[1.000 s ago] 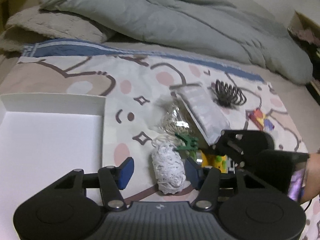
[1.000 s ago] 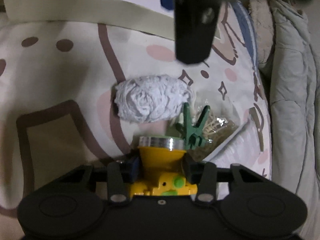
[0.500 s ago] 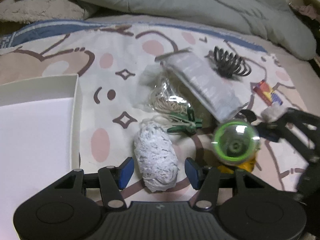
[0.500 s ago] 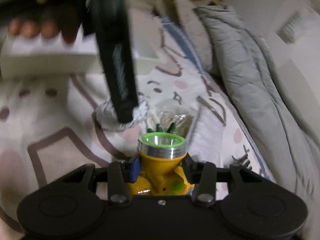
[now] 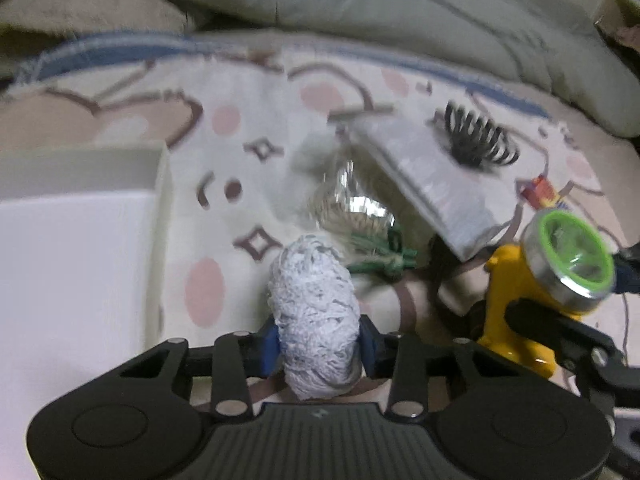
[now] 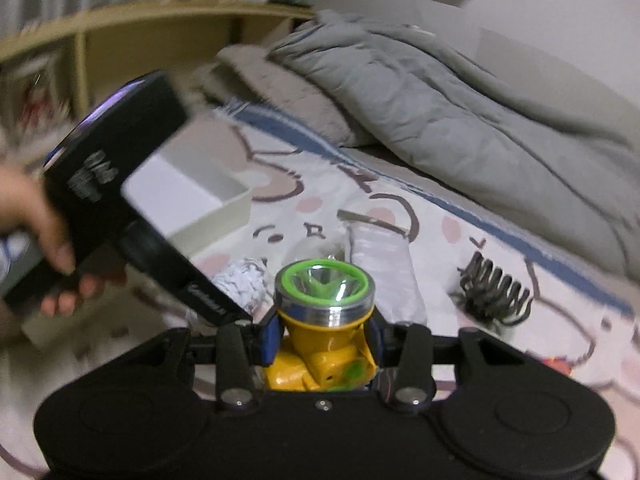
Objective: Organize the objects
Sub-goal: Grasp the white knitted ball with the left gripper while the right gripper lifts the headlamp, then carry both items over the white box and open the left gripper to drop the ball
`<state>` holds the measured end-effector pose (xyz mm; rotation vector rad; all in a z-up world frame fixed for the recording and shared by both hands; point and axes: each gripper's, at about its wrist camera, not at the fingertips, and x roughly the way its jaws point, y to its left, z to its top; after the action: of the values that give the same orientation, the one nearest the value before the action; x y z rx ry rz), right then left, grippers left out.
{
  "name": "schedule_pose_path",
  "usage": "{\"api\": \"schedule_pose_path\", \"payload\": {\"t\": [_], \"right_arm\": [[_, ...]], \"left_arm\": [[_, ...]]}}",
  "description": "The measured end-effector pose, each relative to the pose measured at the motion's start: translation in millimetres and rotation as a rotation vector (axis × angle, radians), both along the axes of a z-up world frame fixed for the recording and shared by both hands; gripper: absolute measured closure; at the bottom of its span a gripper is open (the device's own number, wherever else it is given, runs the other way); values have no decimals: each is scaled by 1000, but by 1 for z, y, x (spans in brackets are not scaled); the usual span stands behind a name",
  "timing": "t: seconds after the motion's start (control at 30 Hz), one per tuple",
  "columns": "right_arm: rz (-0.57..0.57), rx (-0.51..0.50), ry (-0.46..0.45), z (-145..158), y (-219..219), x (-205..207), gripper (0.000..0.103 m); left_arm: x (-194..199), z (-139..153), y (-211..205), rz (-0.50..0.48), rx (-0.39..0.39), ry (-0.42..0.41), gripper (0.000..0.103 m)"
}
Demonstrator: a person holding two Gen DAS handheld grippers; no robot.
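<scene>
The left claw (image 5: 318,344) is clamped on a white ball of string (image 5: 314,316), its blue pads (image 5: 267,346) pressed against both sides of the ball low over the patterned bed sheet (image 5: 248,136). The right claw (image 6: 322,338) grips a yellow flashlight (image 6: 326,320) with a green-ringed lens, held upright between its blue pads. In the left wrist view the flashlight (image 5: 536,280) sits to the right of the string ball, apart from it. A white open box (image 5: 80,248) lies to the left on the sheet. Beyond the ball lie a green clothespin (image 5: 380,260), a clear bag of rubber bands (image 5: 352,208), a flat silvery packet (image 5: 432,188) and a black hair claw clip (image 5: 476,140). A grey duvet (image 6: 460,92) is bunched along the far side of the bed.
</scene>
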<state>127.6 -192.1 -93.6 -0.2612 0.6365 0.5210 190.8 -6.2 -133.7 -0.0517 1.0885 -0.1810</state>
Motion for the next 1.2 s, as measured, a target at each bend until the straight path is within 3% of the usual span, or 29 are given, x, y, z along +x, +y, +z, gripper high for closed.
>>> {"api": "schedule_pose_path", "payload": {"t": [0.17,0.43,0.6,0.8,0.97,1.07,1.2], "right_arm": [[-79,97,49,16,-7,2,59],[-202,184,75,54,-12,-11,59],[-259,228,69,77,-12,-24,59],[-316,297,74,95,-11,-46,59],[-326,449,137,101,-28,-66,59],[-324,510,104,114,-39,-84,59],[-349,493,45,129,-46,-104,59]], "left_arm": [[-20,37,3,-6,26,-104,62],[-57,76,-1,-39,42,-185,62],[-85,95,1,-53,1,-232,62],[-115,110,4,-58,-7,-286,62],[-133,117,6,-75,-17,-309,62],[-144,121,10,-81,-30,-322,62],[-157,125,14,-87,-44,-334,62]]}}
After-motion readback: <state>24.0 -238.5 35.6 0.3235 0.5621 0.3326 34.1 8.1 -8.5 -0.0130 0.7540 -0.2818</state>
